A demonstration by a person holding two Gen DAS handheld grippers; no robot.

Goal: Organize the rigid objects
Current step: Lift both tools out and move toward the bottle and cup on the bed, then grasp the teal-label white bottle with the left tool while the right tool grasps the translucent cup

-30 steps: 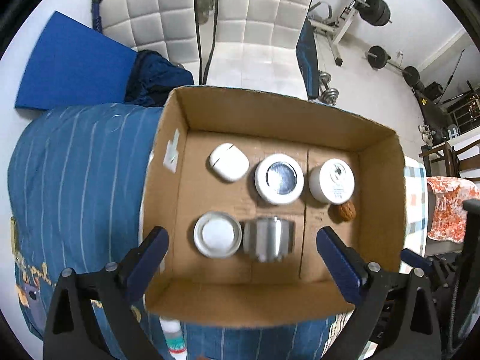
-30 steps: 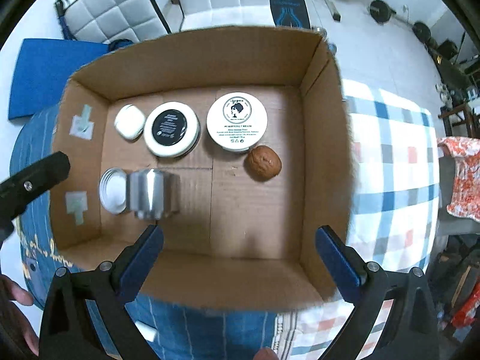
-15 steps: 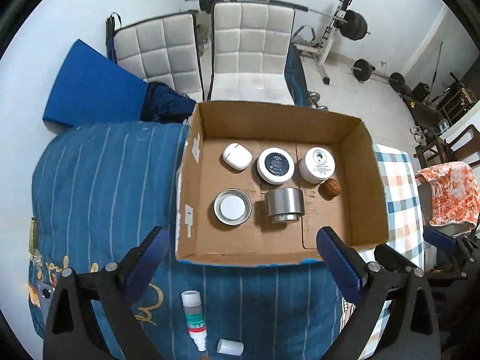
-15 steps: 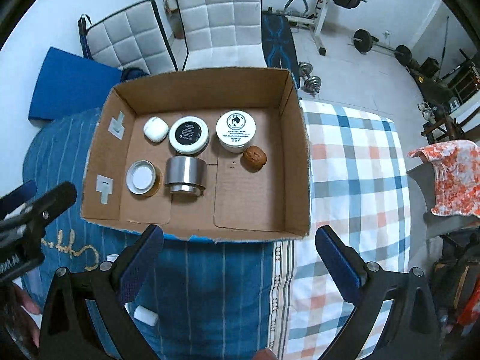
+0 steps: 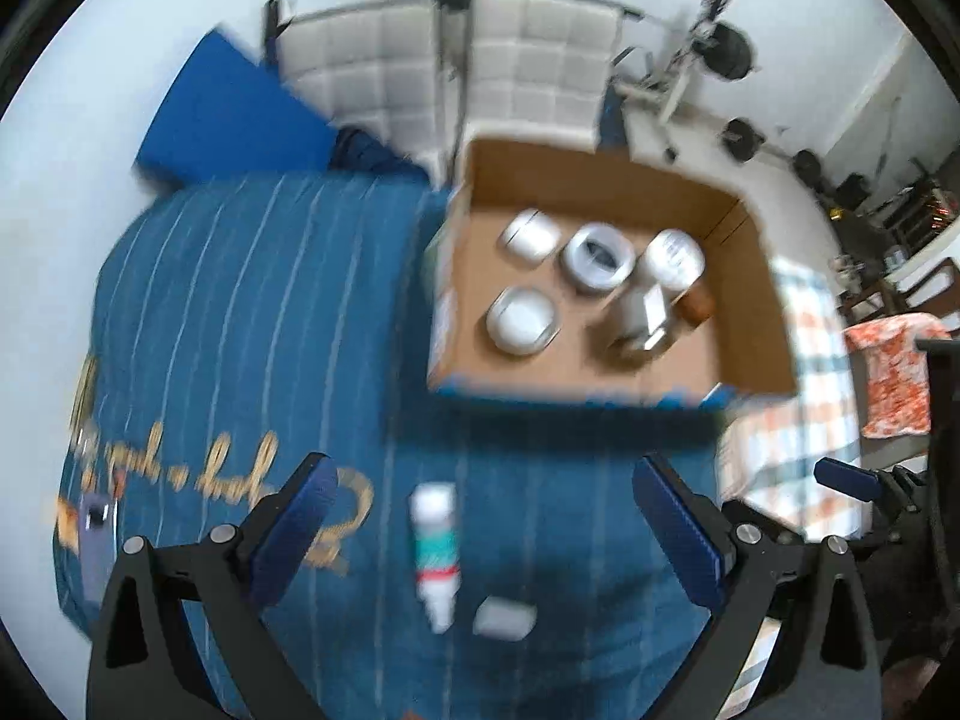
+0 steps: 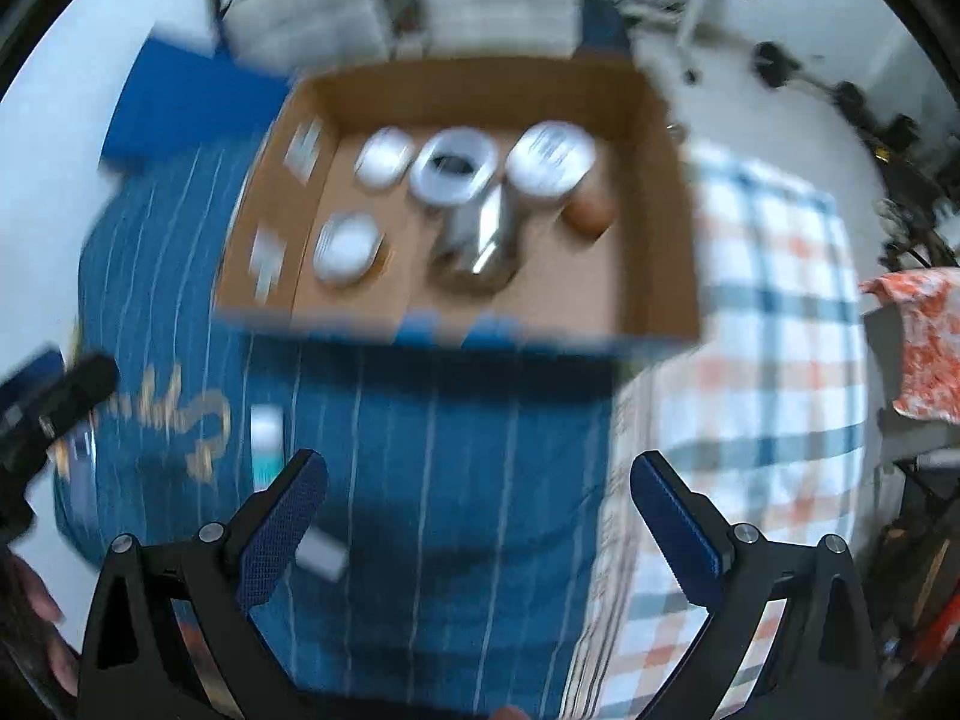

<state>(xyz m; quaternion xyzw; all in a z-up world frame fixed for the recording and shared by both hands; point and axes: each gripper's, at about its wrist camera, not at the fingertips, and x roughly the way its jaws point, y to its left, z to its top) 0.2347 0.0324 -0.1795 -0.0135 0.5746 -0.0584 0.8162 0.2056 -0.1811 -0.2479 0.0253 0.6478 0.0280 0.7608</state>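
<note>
An open cardboard box (image 5: pixel 756 276) (image 6: pixel 666 204) sits on a blue striped cloth. It holds a white case (image 5: pixel 529 235), two white jars (image 5: pixel 600 258) (image 5: pixel 672 257), a flat tin (image 5: pixel 521 321), a metal cylinder (image 5: pixel 641 319) (image 6: pixel 480 240) and a brown nut (image 5: pixel 696 303) (image 6: pixel 591 210). A white tube (image 5: pixel 437 546) and a small white cap (image 5: pixel 503 617) lie on the cloth in front of the box. My left gripper (image 5: pixel 489 528) is open and empty above the tube. My right gripper (image 6: pixel 477 516) is open and empty over the cloth. Both views are blurred.
A checked cloth (image 6: pixel 768 324) covers the right part of the surface. Two white padded chairs (image 5: pixel 480 54) and a blue mat (image 5: pixel 228 114) stand behind the box. Gym weights (image 5: pixel 732 51) are at the back right. A small device (image 5: pixel 96 531) lies at the left.
Both grippers have pulled back and away from the box, which now looks smaller and farther. The tube and cap on the cloth have come into view. Both stay open.
</note>
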